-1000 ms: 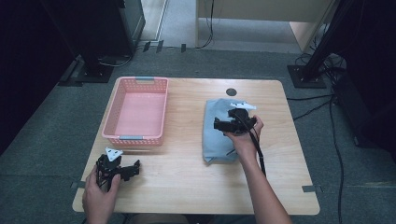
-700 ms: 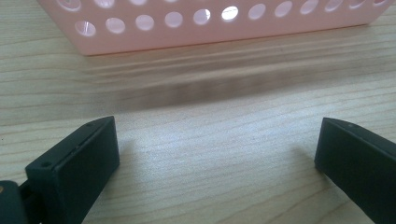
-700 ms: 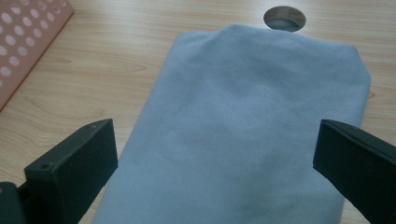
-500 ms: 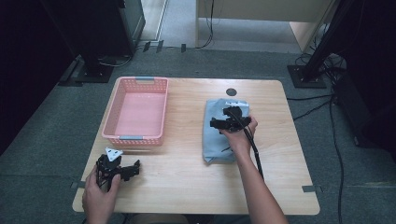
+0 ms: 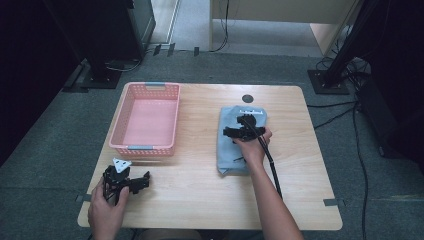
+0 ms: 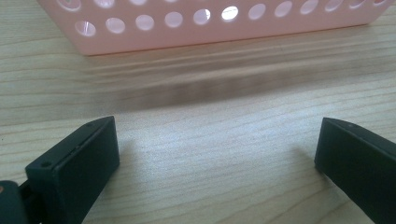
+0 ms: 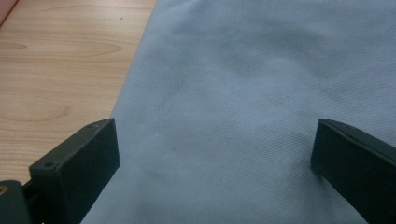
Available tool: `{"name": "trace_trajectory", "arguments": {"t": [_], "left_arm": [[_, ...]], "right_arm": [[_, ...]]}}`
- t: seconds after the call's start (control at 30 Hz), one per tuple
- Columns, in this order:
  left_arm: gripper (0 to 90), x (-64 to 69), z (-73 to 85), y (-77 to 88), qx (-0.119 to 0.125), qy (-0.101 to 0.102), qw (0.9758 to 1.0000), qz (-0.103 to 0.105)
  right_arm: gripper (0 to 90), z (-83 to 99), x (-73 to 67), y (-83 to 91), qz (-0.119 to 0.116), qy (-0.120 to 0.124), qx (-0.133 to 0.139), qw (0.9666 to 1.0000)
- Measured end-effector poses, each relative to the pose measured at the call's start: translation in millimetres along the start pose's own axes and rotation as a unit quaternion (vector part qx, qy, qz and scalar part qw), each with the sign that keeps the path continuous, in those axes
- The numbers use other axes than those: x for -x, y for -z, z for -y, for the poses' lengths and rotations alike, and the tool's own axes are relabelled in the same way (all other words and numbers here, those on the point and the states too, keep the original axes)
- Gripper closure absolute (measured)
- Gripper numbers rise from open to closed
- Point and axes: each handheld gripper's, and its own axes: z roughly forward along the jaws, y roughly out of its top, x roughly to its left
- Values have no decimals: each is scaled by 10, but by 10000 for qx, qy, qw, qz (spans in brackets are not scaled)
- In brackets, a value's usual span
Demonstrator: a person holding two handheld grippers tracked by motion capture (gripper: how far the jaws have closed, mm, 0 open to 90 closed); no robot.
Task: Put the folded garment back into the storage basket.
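Note:
A folded light-blue cloth (image 5: 231, 150) lies on the right half of the wooden table (image 5: 200, 195). My right gripper (image 5: 239, 124) hovers over its middle, jaws wide apart with nothing between them. From the right gripper view, the cloth (image 7: 243, 93) spreads under my right gripper (image 7: 215, 154), its left edge meeting bare wood. My left gripper (image 5: 120, 181) rests near the front left corner, open and empty. In the left gripper view, my left gripper (image 6: 217, 149) faces the pink basket's perforated wall (image 6: 210, 25) across bare wood.
An empty pink basket (image 5: 146, 145) with blue handles stands at the table's left back. A dark round mark (image 5: 247, 98) sits behind the cloth. A cable (image 5: 270, 160) trails along the right forearm. Dark stands and cables surround the table on the floor.
The right gripper has shifted slightly left and forward over the cloth. The left gripper has stayed put.

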Motion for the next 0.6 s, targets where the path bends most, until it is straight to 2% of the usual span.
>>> {"name": "trace_trajectory", "arguments": {"t": [0.27,0.6], "left_arm": [[0,0,0,0,2,1,10000,0],[0,0,0,0,1,0,10000,0]], "right_arm": [[4,24,31,-109,38,-128,-117,9998],[0,69,21,-197,162,-43,-171,9997]]}}
